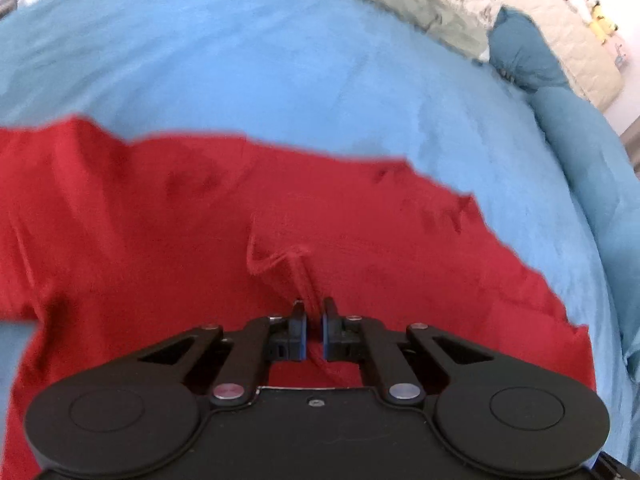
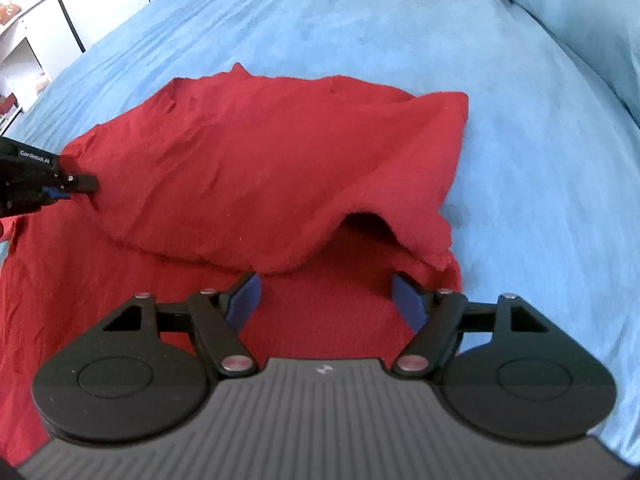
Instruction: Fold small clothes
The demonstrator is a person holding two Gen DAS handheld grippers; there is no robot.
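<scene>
A red garment (image 1: 200, 220) lies on the blue bed cover (image 1: 260, 60). My left gripper (image 1: 314, 312) is shut on a pinched ridge of the red cloth. In the right wrist view the garment (image 2: 260, 152) has its upper part folded over the lower layer, with a raised edge arching just ahead of my right gripper (image 2: 326, 294). My right gripper is open and empty, its blue pads (image 2: 244, 300) apart over the lower layer. My left gripper (image 2: 80, 186) shows at the left edge, gripping the fold's left edge.
A cream quilt (image 1: 500, 12) and a teal pillow (image 1: 520, 52) lie at the bed's far right. A light blue pillow (image 2: 580, 12) sits far right in the right wrist view. White furniture (image 2: 24, 40) stands beyond the bed's left side.
</scene>
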